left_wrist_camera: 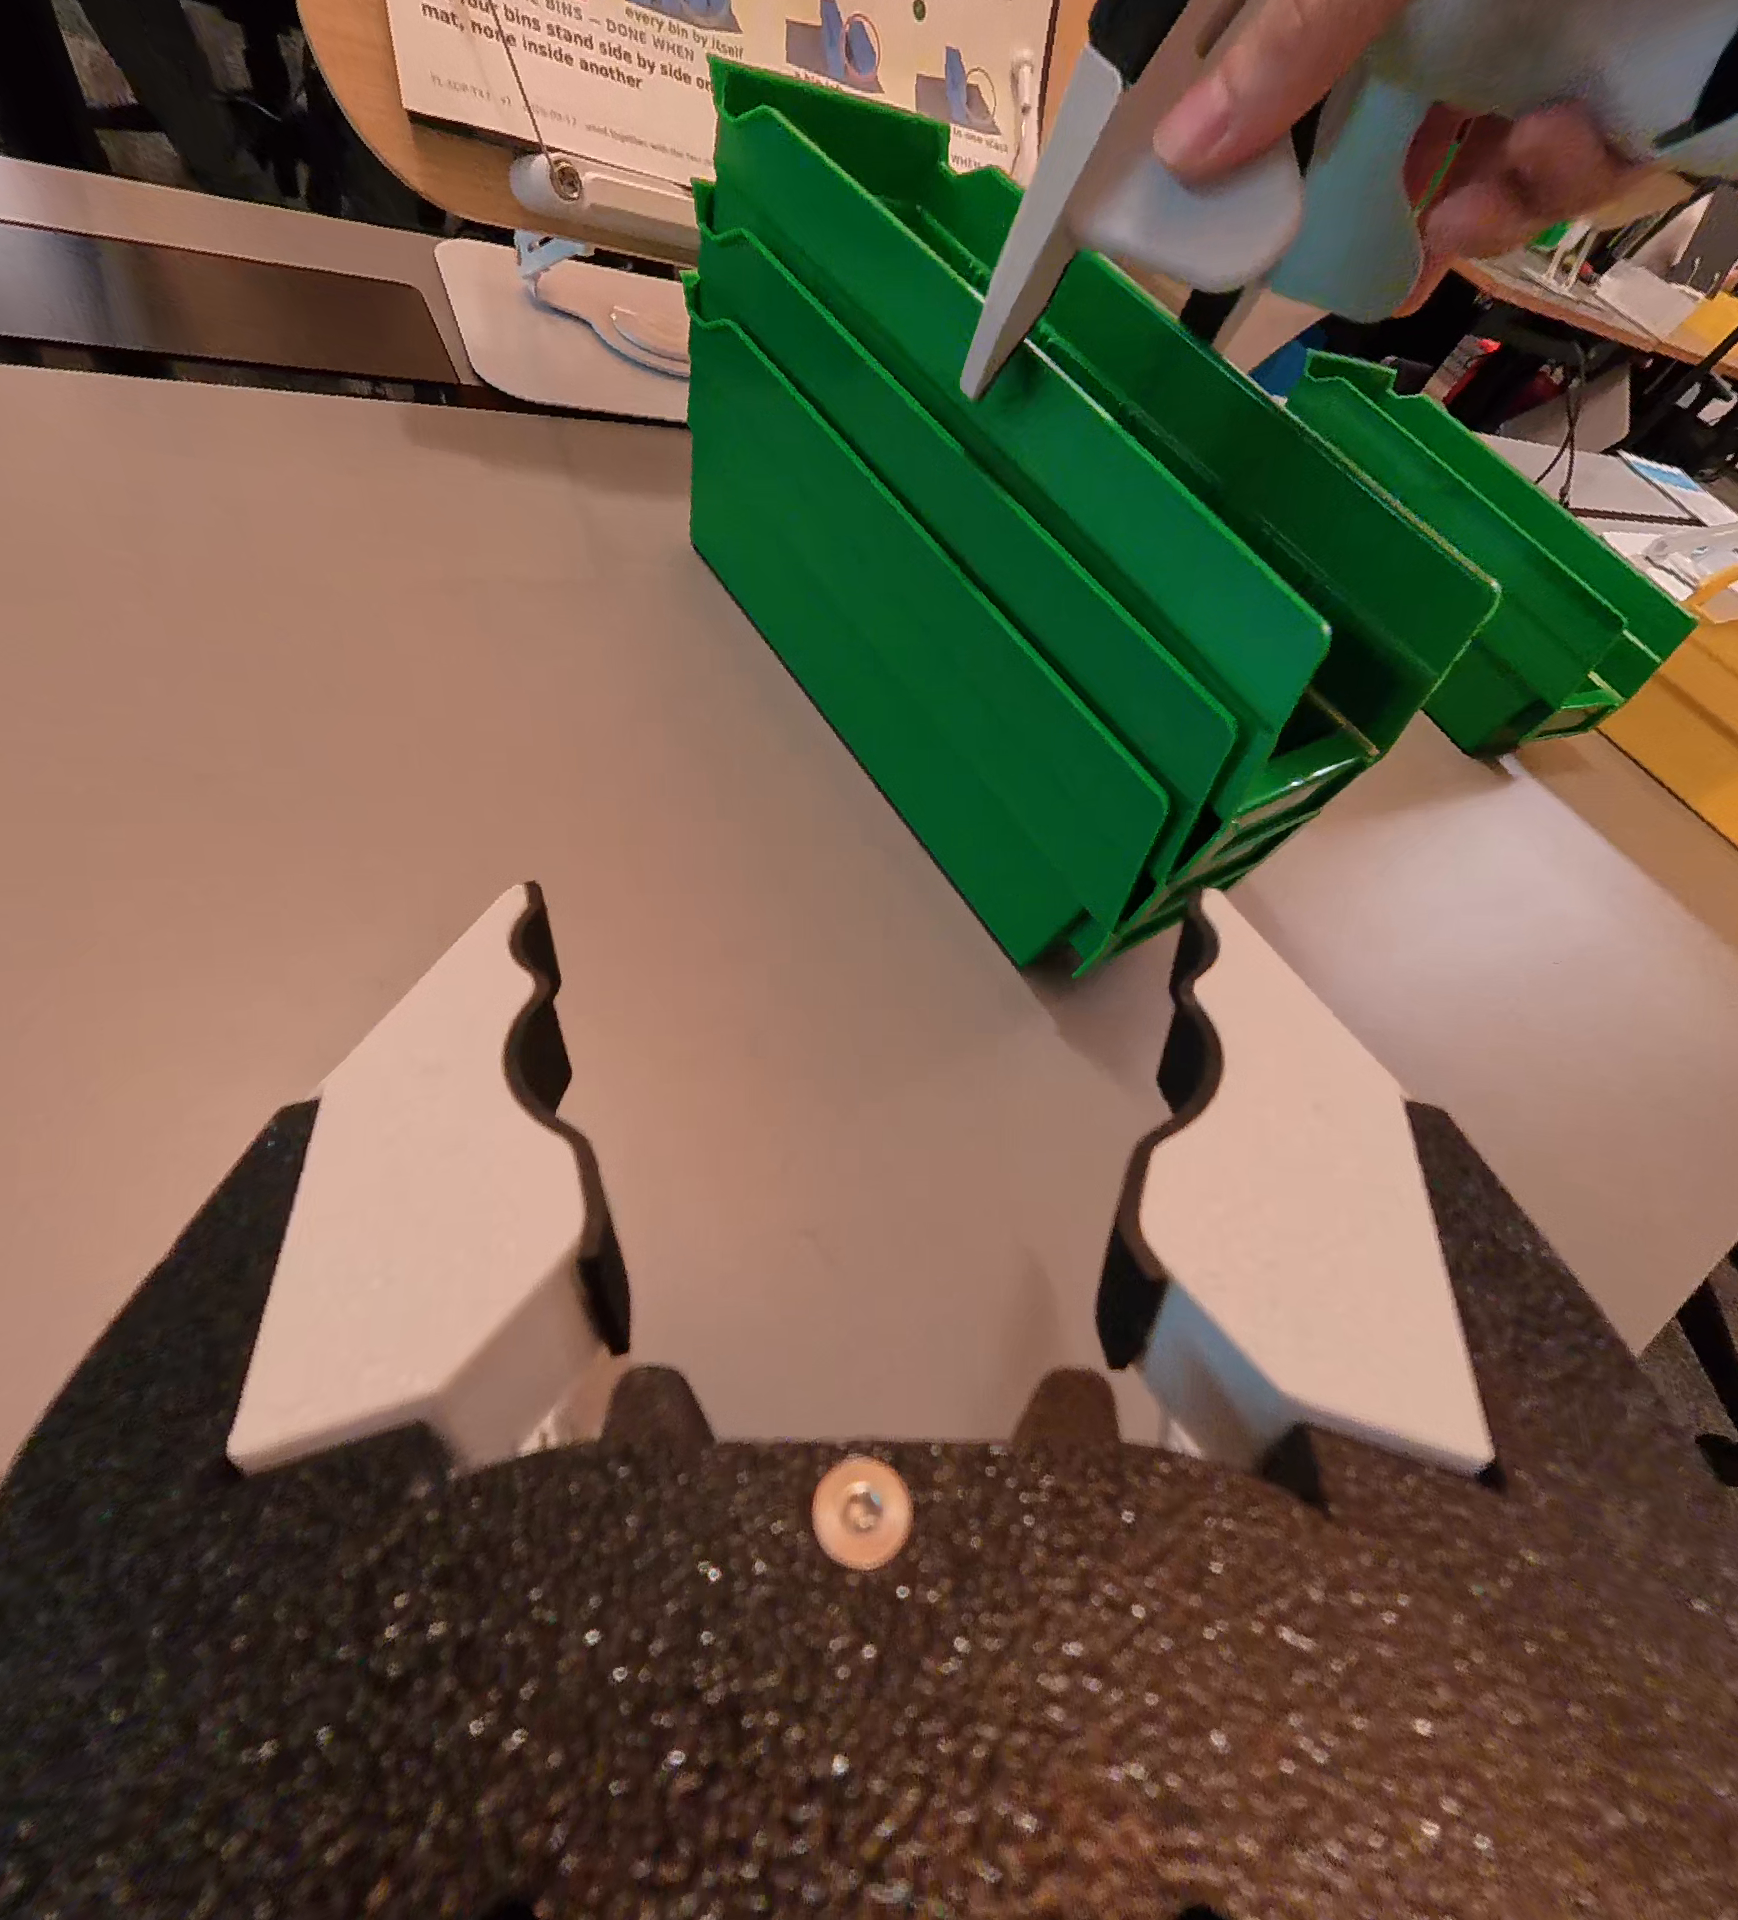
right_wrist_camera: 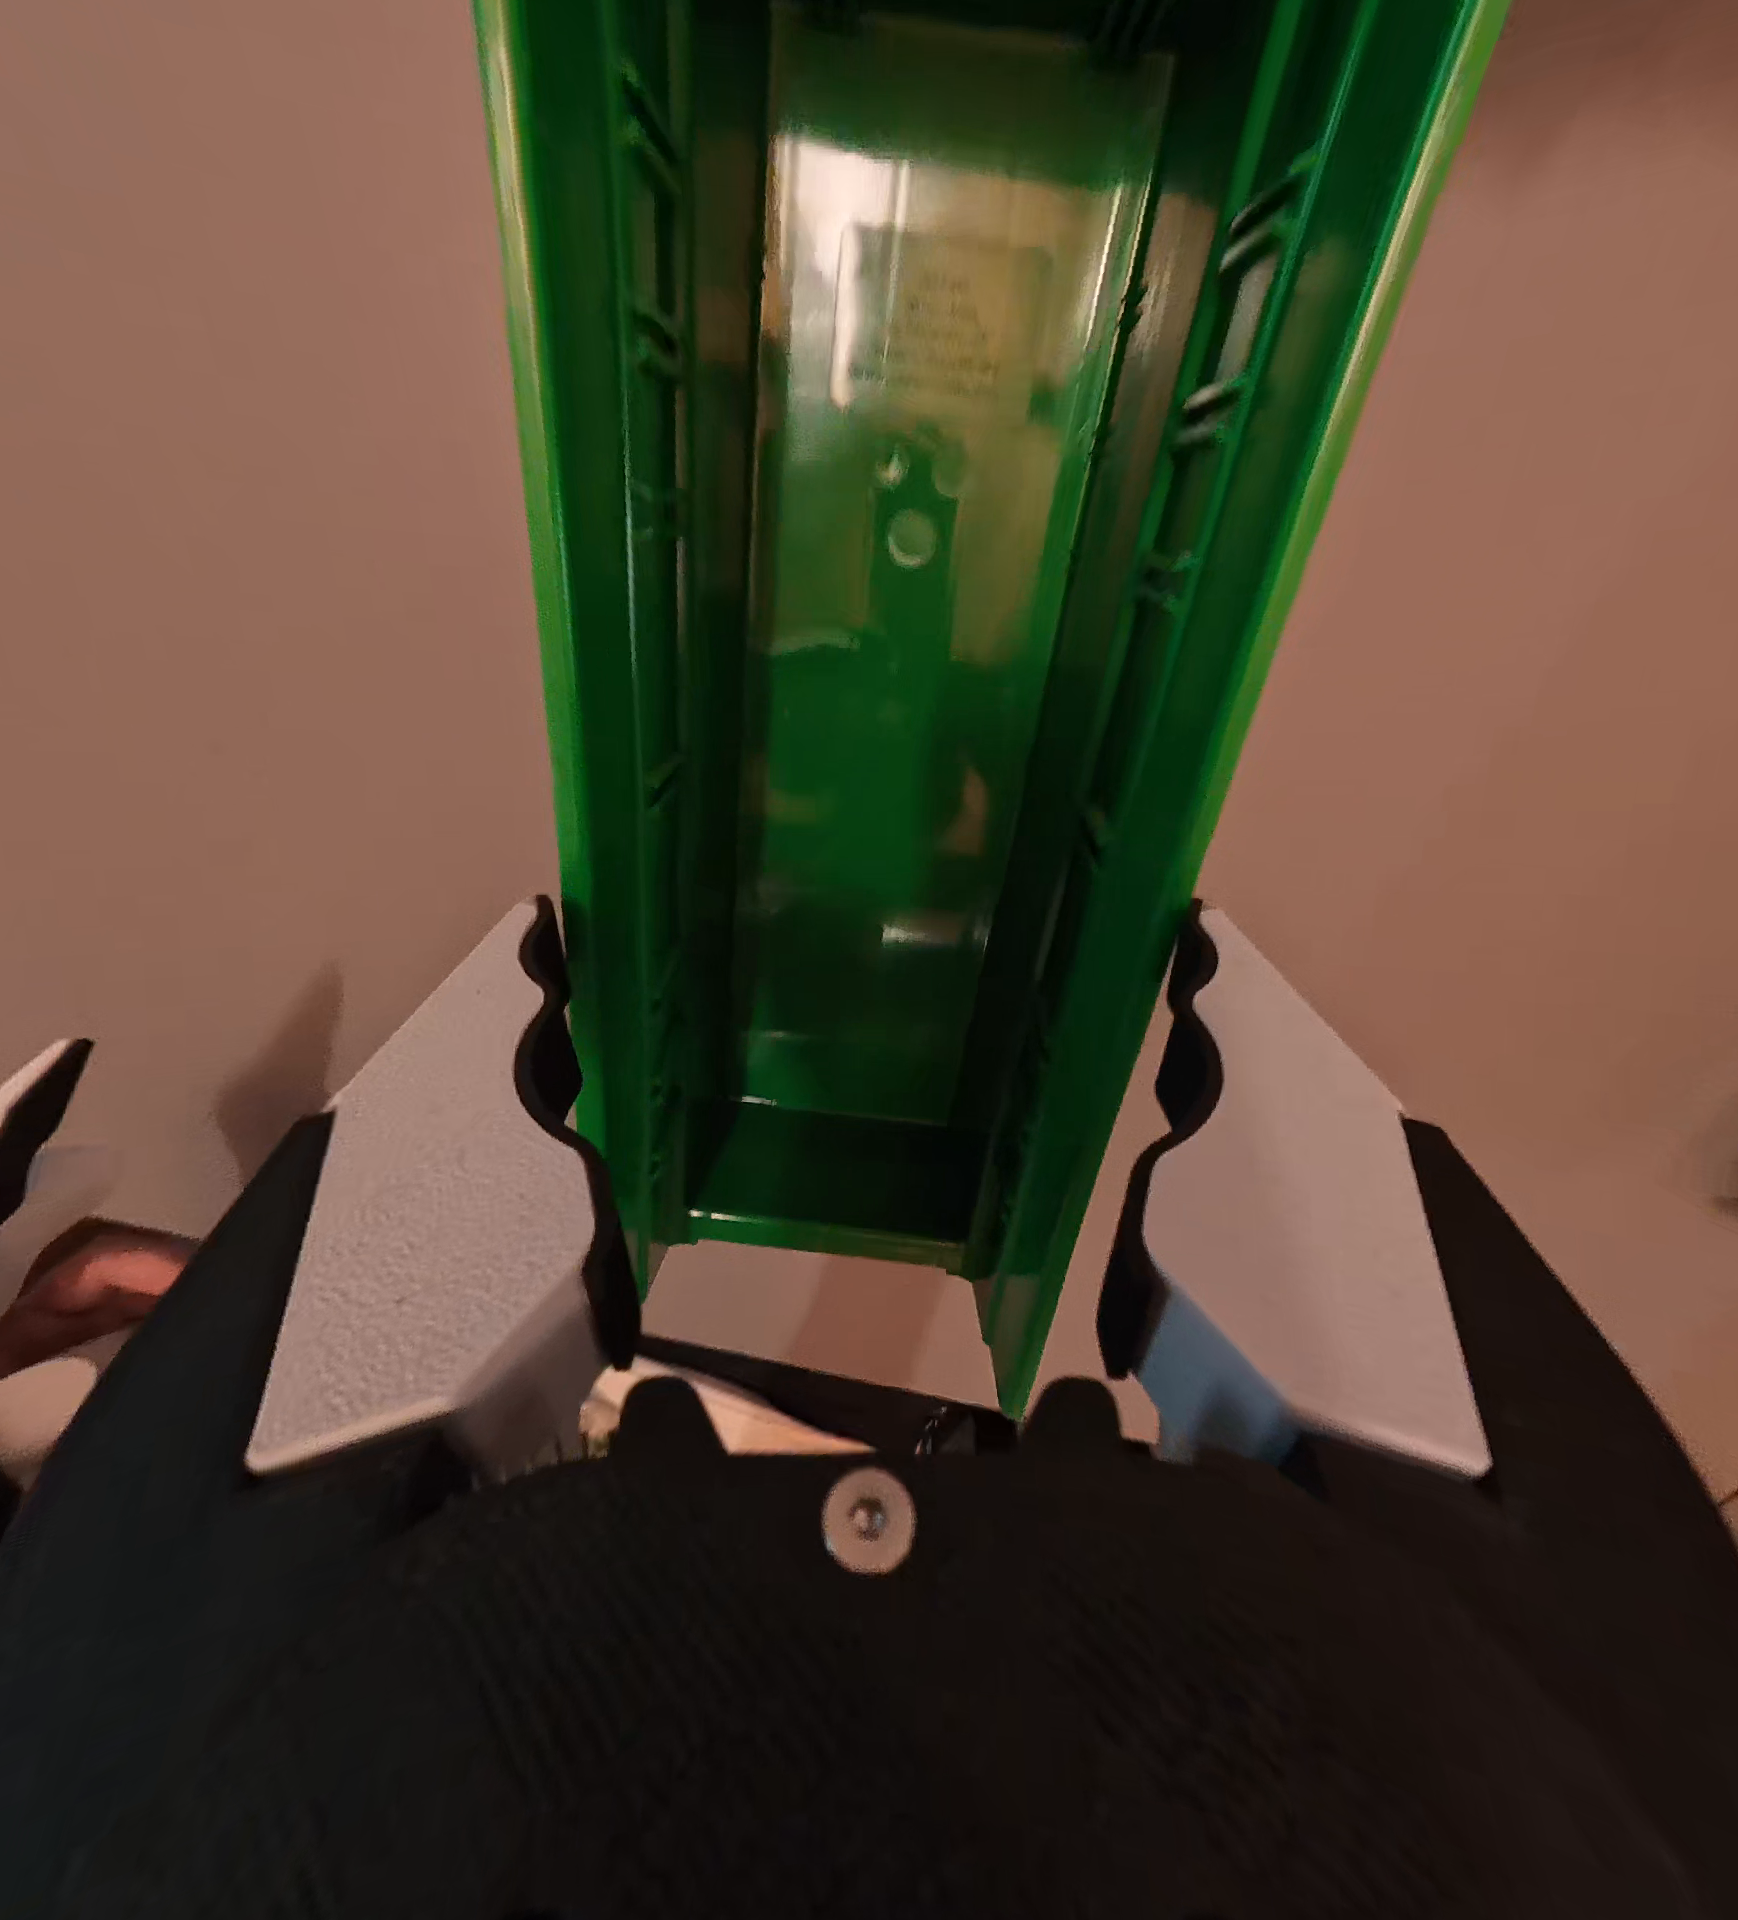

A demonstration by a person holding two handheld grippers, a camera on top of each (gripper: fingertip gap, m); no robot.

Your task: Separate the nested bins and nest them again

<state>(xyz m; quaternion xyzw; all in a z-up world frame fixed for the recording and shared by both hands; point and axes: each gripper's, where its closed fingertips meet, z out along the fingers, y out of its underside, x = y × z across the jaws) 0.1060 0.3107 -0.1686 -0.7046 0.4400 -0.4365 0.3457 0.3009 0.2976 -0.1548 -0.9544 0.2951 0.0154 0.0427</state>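
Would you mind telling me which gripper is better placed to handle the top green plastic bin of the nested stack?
Right. The right gripper already straddles the top green plastic bin, fingers wide. The left gripper hangs open over bare table, beside the stack.

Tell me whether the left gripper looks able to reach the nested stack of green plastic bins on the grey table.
Probably yes. The left gripper is open and empty, with only bare grey table between its fingers and the near end of the nested stack of green plastic bins. The right gripper works at the stack's top, farther back.
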